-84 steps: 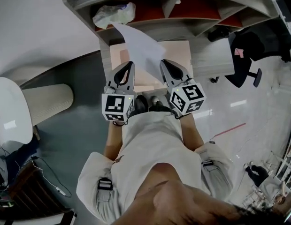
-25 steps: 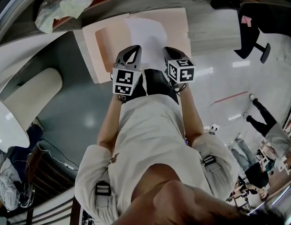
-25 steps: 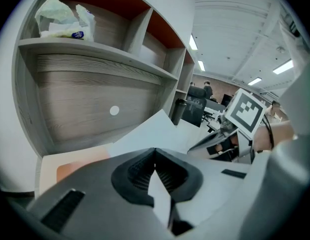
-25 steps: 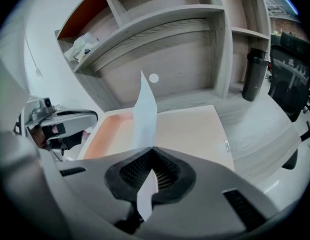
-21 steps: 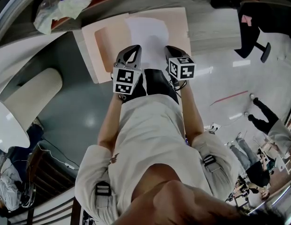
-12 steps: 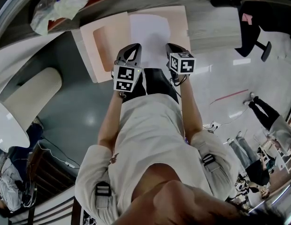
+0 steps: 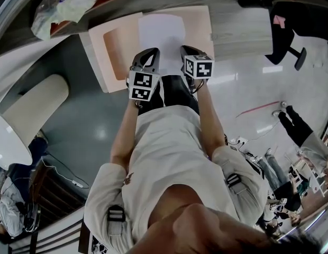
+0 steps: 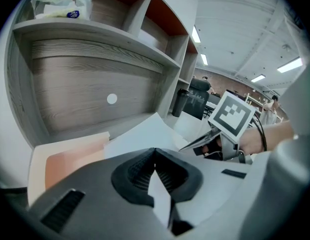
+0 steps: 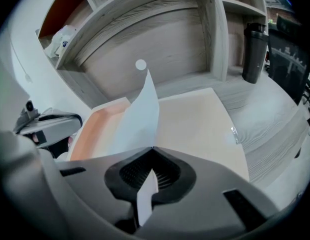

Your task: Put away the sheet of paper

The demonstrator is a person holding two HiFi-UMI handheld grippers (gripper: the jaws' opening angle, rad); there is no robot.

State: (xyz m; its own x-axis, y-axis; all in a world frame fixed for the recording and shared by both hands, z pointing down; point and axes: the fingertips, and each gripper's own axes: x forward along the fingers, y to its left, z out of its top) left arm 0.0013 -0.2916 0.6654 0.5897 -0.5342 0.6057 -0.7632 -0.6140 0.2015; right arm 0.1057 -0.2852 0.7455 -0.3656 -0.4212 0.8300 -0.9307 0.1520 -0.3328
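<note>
Far left, up on the shelf: crumpled plastic bag [image 7: 61,7], blue label too small to read. Left gripper [image 7: 149,57] clamped tight on the near edge of the sheet of paper [image 7: 161,32], right gripper [image 7: 185,52] pinching that same edge. Sheet spread over the open pink folder [image 7: 119,46] on the desk [image 7: 238,28].

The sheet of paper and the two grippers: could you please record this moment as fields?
sheet of paper: white, held over the folder, far end curling up
left gripper: shut on its near edge
right gripper: shut on the same edge
folder: peach, open on the desk
</note>
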